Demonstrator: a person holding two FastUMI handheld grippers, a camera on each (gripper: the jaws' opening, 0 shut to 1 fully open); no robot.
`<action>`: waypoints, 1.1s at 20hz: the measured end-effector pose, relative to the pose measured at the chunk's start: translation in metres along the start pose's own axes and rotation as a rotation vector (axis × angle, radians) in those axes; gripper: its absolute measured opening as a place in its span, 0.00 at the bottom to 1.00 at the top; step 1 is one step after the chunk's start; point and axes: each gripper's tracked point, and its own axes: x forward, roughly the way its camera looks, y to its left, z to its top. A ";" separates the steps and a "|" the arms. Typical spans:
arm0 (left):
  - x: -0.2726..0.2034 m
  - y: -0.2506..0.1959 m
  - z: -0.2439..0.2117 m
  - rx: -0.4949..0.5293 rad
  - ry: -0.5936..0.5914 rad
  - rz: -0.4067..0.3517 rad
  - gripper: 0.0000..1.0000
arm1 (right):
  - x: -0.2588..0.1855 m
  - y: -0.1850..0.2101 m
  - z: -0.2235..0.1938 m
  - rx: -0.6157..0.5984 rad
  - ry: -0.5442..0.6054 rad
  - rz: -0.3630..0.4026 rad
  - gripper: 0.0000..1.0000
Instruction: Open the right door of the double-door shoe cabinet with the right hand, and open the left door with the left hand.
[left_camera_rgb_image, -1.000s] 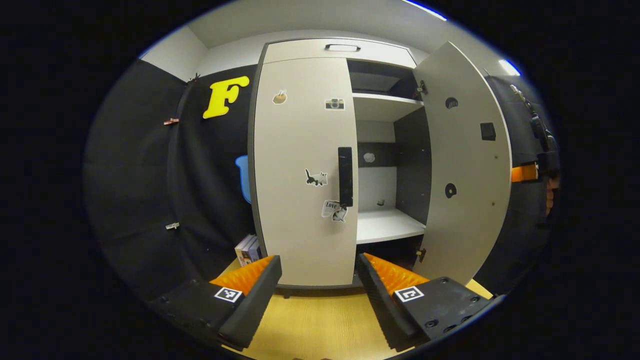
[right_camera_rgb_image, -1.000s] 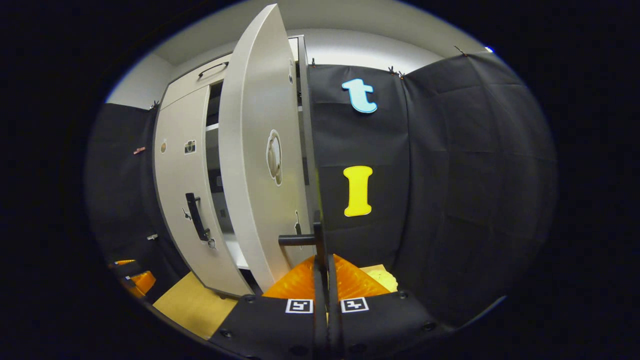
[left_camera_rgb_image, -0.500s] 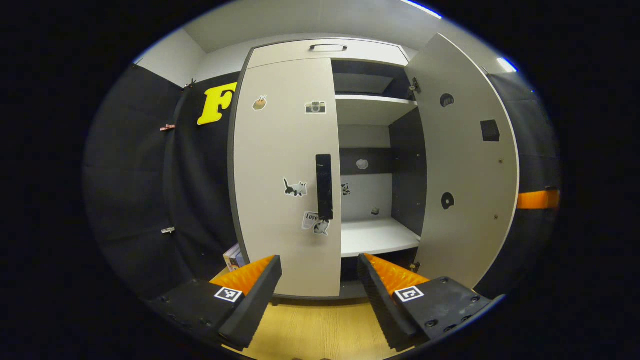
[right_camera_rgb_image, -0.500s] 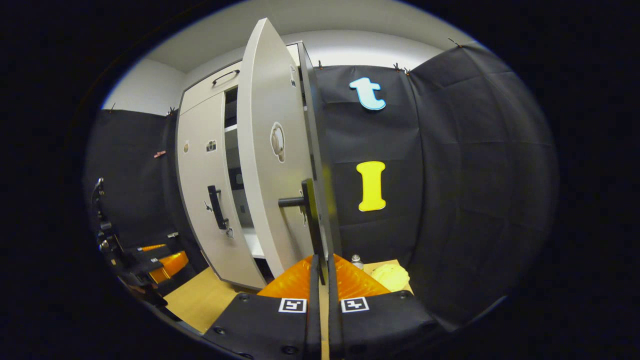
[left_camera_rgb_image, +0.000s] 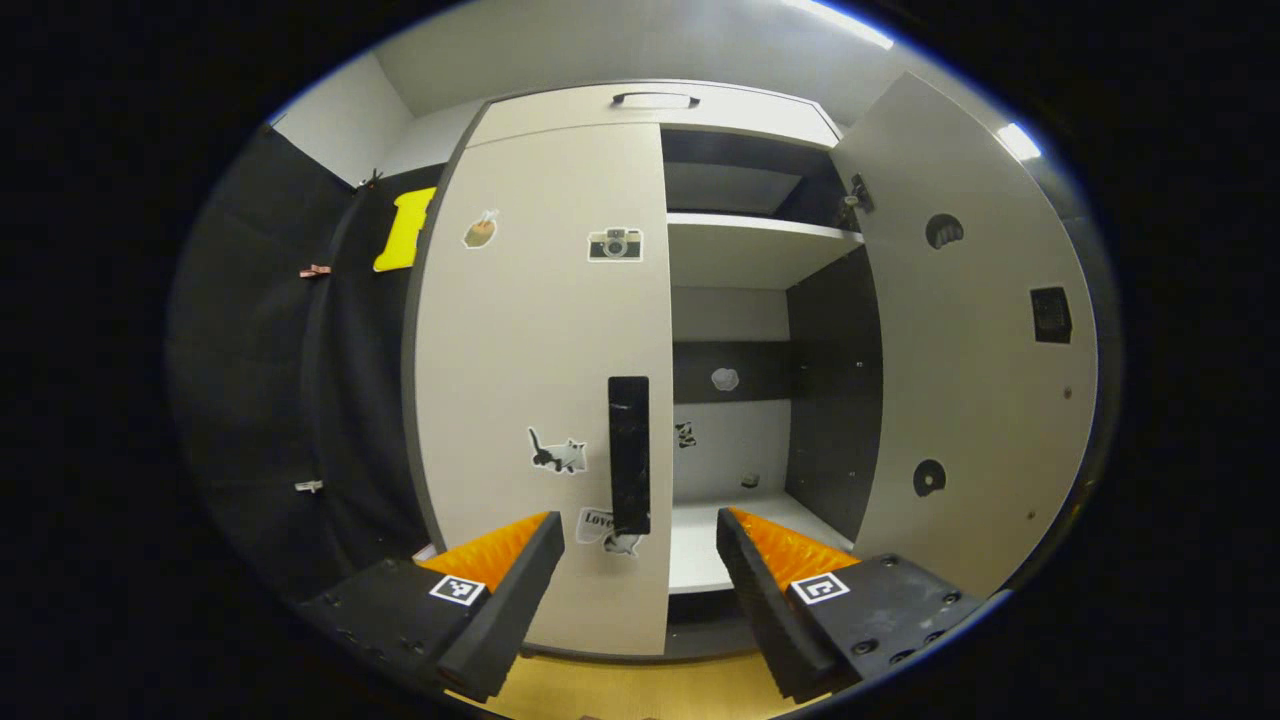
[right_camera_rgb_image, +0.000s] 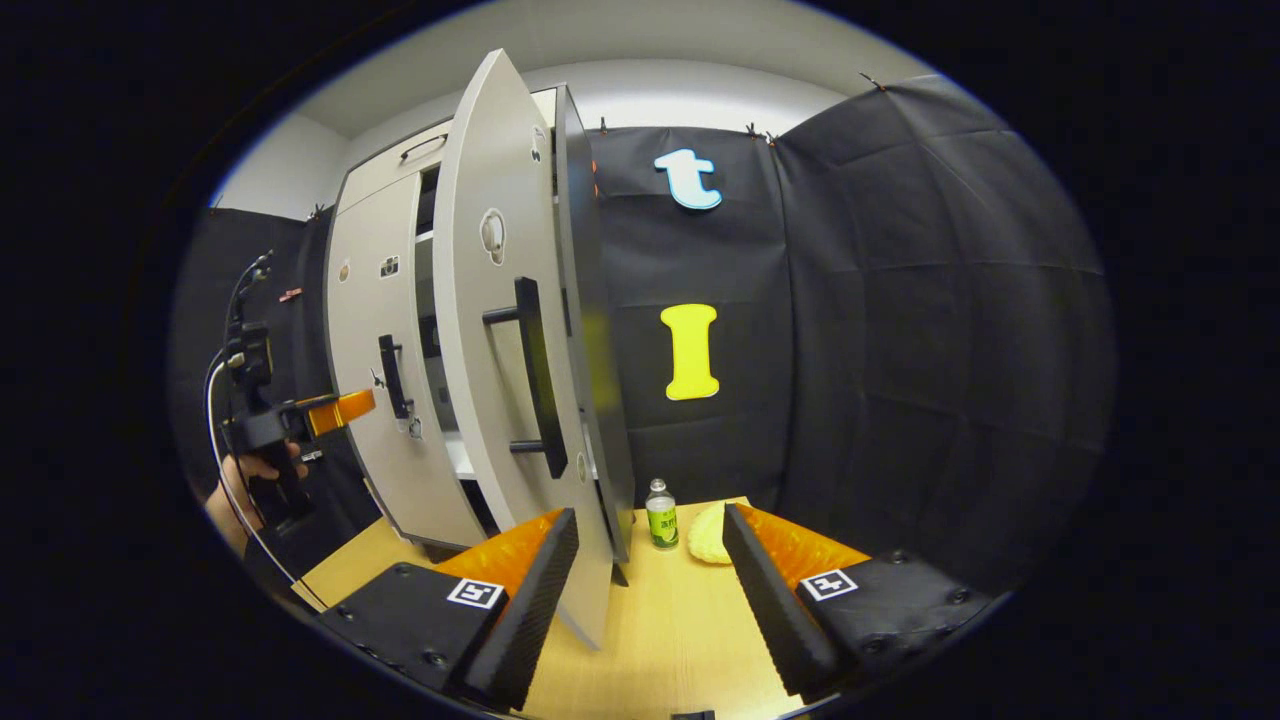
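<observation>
Cabinet (left_camera_rgb_image: 560, 300) ahead — handle (left_camera_rgb_image: 629, 455) between (untouched) fingers (left_camera_rgb_image: 515, 590).

a: where do the doors stand in the left gripper view?
b: the left door (left_camera_rgb_image: 540, 390) is shut, its handle (left_camera_rgb_image: 629, 455) at its right edge. the right door (left_camera_rgb_image: 975, 340) stands swung out to the right, with the shelves (left_camera_rgb_image: 760, 245) between them.
a: and in the right gripper view?
b: the right door's handle (right_camera_rgb_image: 535, 375) is ahead of the right gripper (right_camera_rgb_image: 650, 590), apart from it. a bottle (right_camera_rgb_image: 660, 514) stands on the table (right_camera_rgb_image: 670, 640) behind the door's edge, the left gripper (right_camera_rgb_image: 335, 410) far left.
</observation>
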 end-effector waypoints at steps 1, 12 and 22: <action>0.012 -0.001 0.005 -0.004 -0.009 -0.010 0.95 | 0.001 -0.005 -0.004 -0.021 0.000 -0.016 0.99; 0.093 0.027 0.013 -0.029 0.020 0.050 0.88 | -0.006 -0.007 -0.040 0.000 0.094 -0.025 1.00; 0.105 0.021 0.002 -0.069 0.083 0.024 0.48 | -0.006 -0.008 -0.049 0.028 0.106 -0.028 0.99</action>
